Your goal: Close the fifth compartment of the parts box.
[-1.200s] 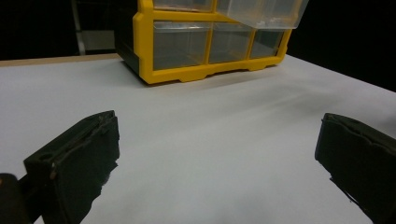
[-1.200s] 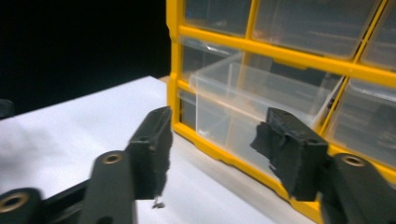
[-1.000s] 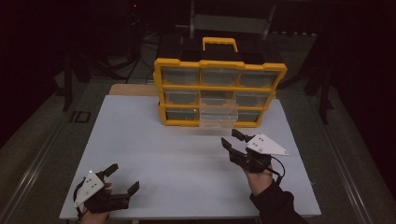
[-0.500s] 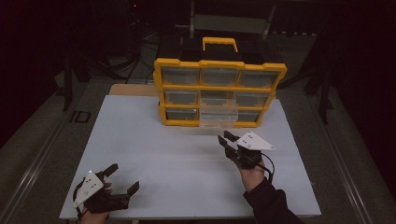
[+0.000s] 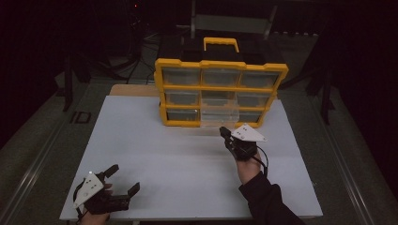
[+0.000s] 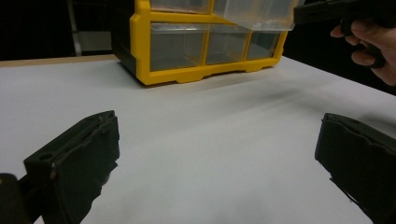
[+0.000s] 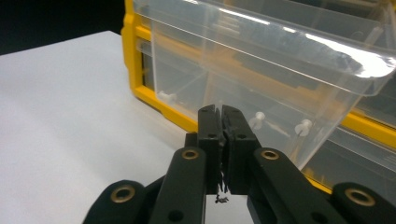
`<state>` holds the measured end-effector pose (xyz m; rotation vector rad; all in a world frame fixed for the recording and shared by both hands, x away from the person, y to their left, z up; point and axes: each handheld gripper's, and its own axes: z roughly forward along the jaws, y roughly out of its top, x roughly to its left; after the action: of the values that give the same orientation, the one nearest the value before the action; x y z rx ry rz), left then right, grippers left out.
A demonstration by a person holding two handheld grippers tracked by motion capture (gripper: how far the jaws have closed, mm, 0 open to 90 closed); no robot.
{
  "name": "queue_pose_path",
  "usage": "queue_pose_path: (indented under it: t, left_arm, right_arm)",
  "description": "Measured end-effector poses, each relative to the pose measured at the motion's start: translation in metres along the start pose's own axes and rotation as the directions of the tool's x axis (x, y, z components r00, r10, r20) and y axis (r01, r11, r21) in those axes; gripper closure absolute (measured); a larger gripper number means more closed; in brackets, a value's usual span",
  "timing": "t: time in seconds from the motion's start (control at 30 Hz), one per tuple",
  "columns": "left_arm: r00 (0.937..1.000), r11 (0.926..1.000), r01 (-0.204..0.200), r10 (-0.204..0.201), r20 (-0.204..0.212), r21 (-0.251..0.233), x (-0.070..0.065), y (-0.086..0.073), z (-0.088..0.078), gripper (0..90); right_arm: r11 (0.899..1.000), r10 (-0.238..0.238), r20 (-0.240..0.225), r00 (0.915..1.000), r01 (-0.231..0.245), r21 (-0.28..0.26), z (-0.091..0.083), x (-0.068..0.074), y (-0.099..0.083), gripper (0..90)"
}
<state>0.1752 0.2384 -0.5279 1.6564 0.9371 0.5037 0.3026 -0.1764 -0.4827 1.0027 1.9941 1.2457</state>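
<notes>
At the near edge of the white table (image 5: 155,159), the left gripper (image 5: 123,180) is held with jaws spread wide, nothing between them. Farther off, the right gripper (image 5: 225,133), jaws just pressed together on nothing, is held just before the clear drawer (image 5: 218,117) pulled out of the yellow organizer (image 5: 220,65).

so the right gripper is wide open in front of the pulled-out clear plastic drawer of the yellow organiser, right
Not quite. The right gripper is shut, not wide open: the right gripper view shows its two black jaws pressed together with nothing between them. It does sit in front of the pulled-out clear plastic drawer of the yellow organiser.
</notes>
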Motion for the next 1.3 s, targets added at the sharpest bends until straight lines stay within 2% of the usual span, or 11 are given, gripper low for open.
queue_pose_path:
  t: [0.33, 0.87, 1.3]
  left_arm:
    - [1.0, 1.0, 0.001, -0.001, 0.001, -0.001, 0.0, 0.0, 0.0, 0.0]
    - [1.0, 1.0, 0.003, -0.003, 0.002, 0.0, 0.0, 0.0, 0.0, 0.0]
    - [1.0, 1.0, 0.001, -0.001, 0.003, 0.002, 0.001, -0.001, 0.0, 0.0]
  right_arm:
    - [1.0, 0.006, 0.034, 0.9994, -0.007, 0.017, 0.009, -0.001, 0.004, 89.2]
    - [1.0, -0.011, 0.041, 0.9991, 0.011, 0.021, 0.02, -0.003, 0.014, 89.3]
    - [1.0, 0.01, 0.04, 0.9991, -0.01, 0.001, 0.029, -0.008, 0.016, 89.3]
